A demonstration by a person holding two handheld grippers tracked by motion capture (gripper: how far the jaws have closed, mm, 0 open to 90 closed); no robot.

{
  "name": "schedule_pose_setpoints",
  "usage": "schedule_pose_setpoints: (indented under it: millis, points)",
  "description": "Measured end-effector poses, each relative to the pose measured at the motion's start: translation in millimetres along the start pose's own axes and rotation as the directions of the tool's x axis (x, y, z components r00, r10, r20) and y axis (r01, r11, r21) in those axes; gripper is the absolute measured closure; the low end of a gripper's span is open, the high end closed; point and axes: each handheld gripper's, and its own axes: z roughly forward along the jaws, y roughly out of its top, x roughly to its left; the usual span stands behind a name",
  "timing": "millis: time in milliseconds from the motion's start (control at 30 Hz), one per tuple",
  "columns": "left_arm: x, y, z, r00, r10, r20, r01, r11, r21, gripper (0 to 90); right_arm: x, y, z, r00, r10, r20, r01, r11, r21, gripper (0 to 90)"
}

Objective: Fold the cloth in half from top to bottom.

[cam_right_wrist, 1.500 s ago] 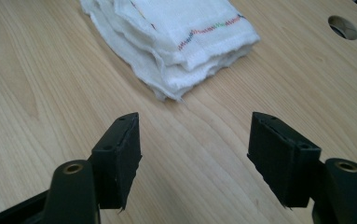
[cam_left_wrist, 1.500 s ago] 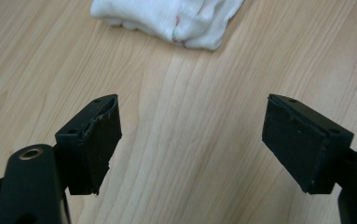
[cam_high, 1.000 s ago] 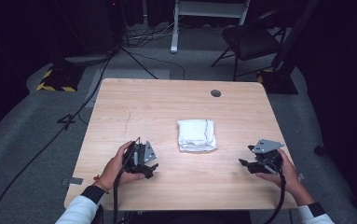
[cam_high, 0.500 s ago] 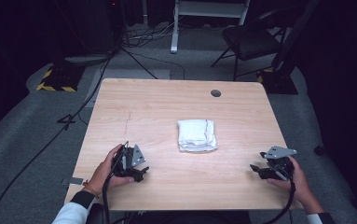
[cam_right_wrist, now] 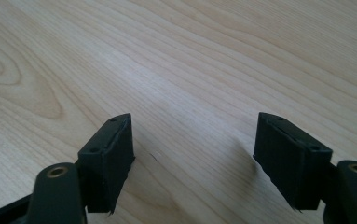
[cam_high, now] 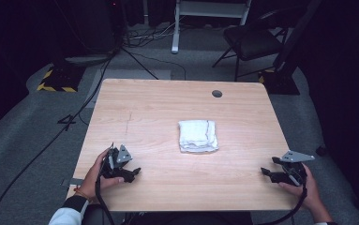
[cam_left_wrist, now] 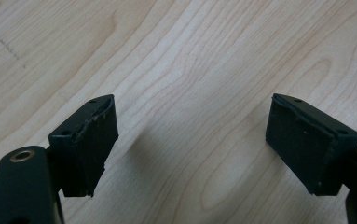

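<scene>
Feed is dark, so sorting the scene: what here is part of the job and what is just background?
Likely in play: folded white towel mid-table; left gripper and right gripper, both open, empty, apart from it.

Just around: table's cable hole, chair, floor cables, striped block.

High view looks forward and down over the table [cam_high: 168, 108]; both gripper views face bare wood close beyond their jaws.

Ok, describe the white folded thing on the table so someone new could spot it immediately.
Start at the light wooden table and look a little right of its centre, nearer than the small dark round hole at the far edge. The white folded cloth lies flat there, the one soft, pale item between the two black grippers.
</scene>
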Motion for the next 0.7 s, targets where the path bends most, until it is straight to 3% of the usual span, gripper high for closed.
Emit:
schedule_pose_setpoints:
  millis: [133, 200, 367, 700]
  points:
    - [5.9, -9.4, -1.6, 0.9968, -0.072, 0.036, 0.072, 0.9972, -0.018, 17.0, -4.1, -7.3, 0.3, 0.9983, 0.058, -0.007, -0.058, 0.998, -0.032, 23.7]
    - [9.3, -16.2, -0.6, 0.9905, -0.126, 0.054, 0.129, 0.9906, -0.047, 16.6, -4.3, -7.9, 0.4, 0.9979, 0.064, -0.003, -0.064, 0.997, -0.033, 22.4]
    - [8.0, -20.1, -2.4, 0.9902, -0.137, 0.030, 0.138, 0.9886, -0.060, 15.3, -3.9, -9.3, 1.0, 0.9977, 0.068, 0.000, -0.068, 0.997, -0.047, 22.0]
    - [7.4, -20.3, -2.1, 0.9889, -0.145, 0.034, 0.147, 0.9872, -0.063, 15.3, -3.9, -9.0, 1.5, 0.9966, 0.080, 0.017, -0.079, 0.996, -0.045, 20.7]
